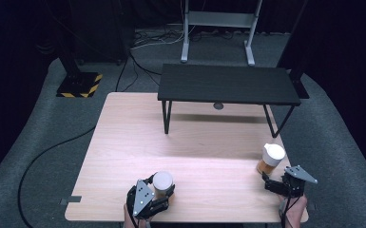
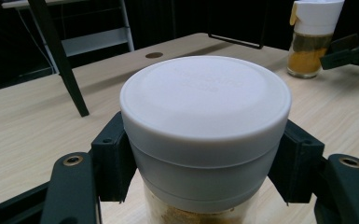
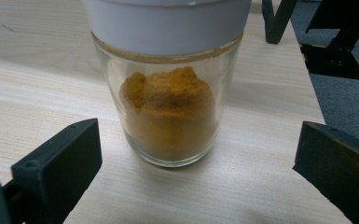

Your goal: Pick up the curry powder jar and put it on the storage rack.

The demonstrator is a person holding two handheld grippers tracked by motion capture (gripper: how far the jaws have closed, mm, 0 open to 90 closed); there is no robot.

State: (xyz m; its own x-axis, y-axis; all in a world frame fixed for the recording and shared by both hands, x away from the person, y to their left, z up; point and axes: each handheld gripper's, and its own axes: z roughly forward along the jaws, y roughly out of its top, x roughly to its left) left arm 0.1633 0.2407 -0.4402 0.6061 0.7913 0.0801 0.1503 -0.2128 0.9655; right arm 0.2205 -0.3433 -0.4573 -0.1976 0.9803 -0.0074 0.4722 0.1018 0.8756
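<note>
The left gripper (image 1: 158,194) is seen in the high view at about 7 o'clock on the wooden table (image 1: 123,156), close to the near edge. Its jaws are clenched on a spice jar with a plain white lid (image 1: 162,184), which stands upright on the table. In the left gripper view the two black pads are pressed against the white lid (image 2: 205,116) from 9 and 3 o'clock, just below the lid's top, and a little glass with pale powder is visible beneath. The jaws are held apart by the lid's own width.

The right gripper (image 1: 272,184) is seen at about 4 o'clock on the table, near the right edge. Its jaws are spread wide and nothing is grasped. A second jar (image 1: 270,160), glass with orange powder and a white flip-top cap, stands upright just beyond the fingertips, toward 11 o'clock from the gripper. In the right gripper view this jar (image 3: 170,112) is placed ahead of and between the two jaws, which stand well clear of the glass on both sides, so no contact is made.

A low black shelf (image 1: 228,84) is set on the far half of the table, toward 12 o'clock, well apart from both jars.
</note>
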